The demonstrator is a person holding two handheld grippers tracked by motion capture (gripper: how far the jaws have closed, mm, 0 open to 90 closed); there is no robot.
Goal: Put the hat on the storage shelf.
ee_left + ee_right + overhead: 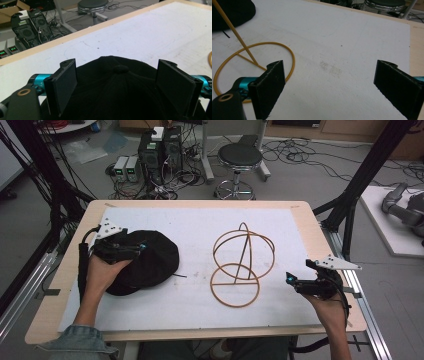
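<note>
The black cap (145,262) lies left of the wire hat stand (242,265). The left gripper (117,85) straddles its crown, jaws wide, gripping nothing yet — closing comes next, I'd say. The right gripper (332,85) waits right of the stand — open, empty.

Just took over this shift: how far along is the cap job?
Nothing looks done: the cap lies flat on the table, apart from the wire stand. In hand: the left tongs straddle the cap, jaws open. The right tongs are open over bare table. Gripping and any move remain.
</note>
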